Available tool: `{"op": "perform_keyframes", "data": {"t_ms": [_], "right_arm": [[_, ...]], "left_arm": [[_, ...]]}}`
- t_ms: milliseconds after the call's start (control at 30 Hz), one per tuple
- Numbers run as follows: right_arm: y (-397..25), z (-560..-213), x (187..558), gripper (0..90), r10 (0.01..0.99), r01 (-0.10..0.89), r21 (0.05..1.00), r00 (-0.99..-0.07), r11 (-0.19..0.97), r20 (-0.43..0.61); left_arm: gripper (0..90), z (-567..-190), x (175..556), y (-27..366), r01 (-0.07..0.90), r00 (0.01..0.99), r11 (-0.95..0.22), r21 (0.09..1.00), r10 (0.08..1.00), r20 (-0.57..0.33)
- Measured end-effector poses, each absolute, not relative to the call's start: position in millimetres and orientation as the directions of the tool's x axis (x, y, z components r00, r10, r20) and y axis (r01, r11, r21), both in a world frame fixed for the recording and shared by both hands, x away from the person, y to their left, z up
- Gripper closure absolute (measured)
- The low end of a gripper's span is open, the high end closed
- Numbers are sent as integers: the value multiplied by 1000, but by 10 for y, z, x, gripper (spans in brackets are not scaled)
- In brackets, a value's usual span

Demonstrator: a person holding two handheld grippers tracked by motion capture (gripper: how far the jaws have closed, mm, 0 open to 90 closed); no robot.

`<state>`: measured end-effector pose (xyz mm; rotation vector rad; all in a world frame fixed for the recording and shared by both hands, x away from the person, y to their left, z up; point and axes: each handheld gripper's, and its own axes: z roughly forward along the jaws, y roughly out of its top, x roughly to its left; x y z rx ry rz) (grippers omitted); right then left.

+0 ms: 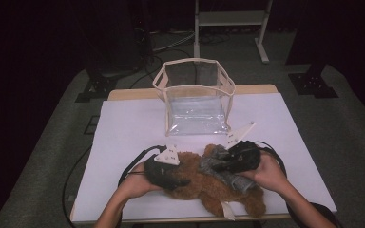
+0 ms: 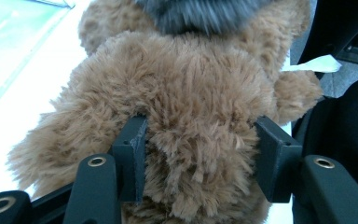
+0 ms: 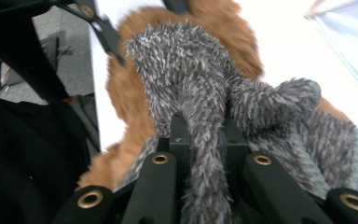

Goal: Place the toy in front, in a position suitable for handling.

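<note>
A brown plush toy (image 1: 204,185) lies on the front of the white table (image 1: 123,128), wearing a grey fuzzy garment (image 1: 235,181). My left gripper (image 1: 180,181) holds the toy's left end. In the left gripper view, its jaws sit wide apart and press into brown fur (image 2: 182,70) on both sides, left gripper (image 2: 203,135). My right gripper (image 1: 216,165) is on top of the toy's right half. In the right gripper view, the right gripper (image 3: 205,126) pinches a strip of grey fuzzy cloth (image 3: 182,60) between nearly closed jaws.
A clear plastic bag with beige trim (image 1: 197,95) stands open-topped just behind the toy, at the table's middle back. A white tag (image 1: 227,210) sticks out of the toy near the front edge. A metal stand (image 1: 230,19) is on the floor beyond.
</note>
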<state>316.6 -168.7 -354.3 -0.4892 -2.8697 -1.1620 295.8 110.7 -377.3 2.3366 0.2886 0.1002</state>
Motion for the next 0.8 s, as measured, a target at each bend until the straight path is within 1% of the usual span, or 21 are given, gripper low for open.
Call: {"op": "perform_keyframes", "data": {"t_ms": [100, 167, 300, 400, 467, 533, 600, 667, 800], "right_arm": [[-1837, -3543, 3189, 791, 326, 330, 685, -935, 650, 141], [-1853, -3503, 3181, 790, 332, 327, 698, -934, 637, 134], [-1721, -3419, 3052, 789, 268, 276, 728, -954, 628, 131], [-1651, -3444, 2936, 788, 241, 247, 725, -964, 643, 115], [-1686, -3512, 2899, 789, 253, 245, 704, -963, 666, 95], [-1786, -3575, 2899, 791, 268, 269, 713, -956, 647, 117], [-1886, -3598, 2896, 792, 292, 283, 712, -950, 642, 115], [-1965, -3606, 2889, 792, 313, 305, 717, -941, 627, 127], [-2065, -3598, 2872, 793, 341, 315, 706, -933, 634, 110]], "left_arm": [[432, -3781, 2966, 1081, 185, 970, -669, 720, 244, -22], [433, -3774, 2988, 1042, 186, 968, -672, 717, 250, -16], [425, -3751, 3034, 987, 177, 967, -688, 704, 253, 4], [416, -3736, 3052, 1012, 182, 963, -688, 703, 268, 13], [408, -3722, 3047, 1043, 186, 962, -684, 705, 274, 13], [384, -3693, 3031, 1086, 167, 965, -690, 704, 260, 25], [360, -3671, 3009, 1134, 176, 964, -669, 722, 266, 12], [360, -3670, 3004, 1160, 179, 964, -667, 723, 266, 7], [391, -3730, 2972, 1136, 181, 970, -668, 722, 244, -17]]}}
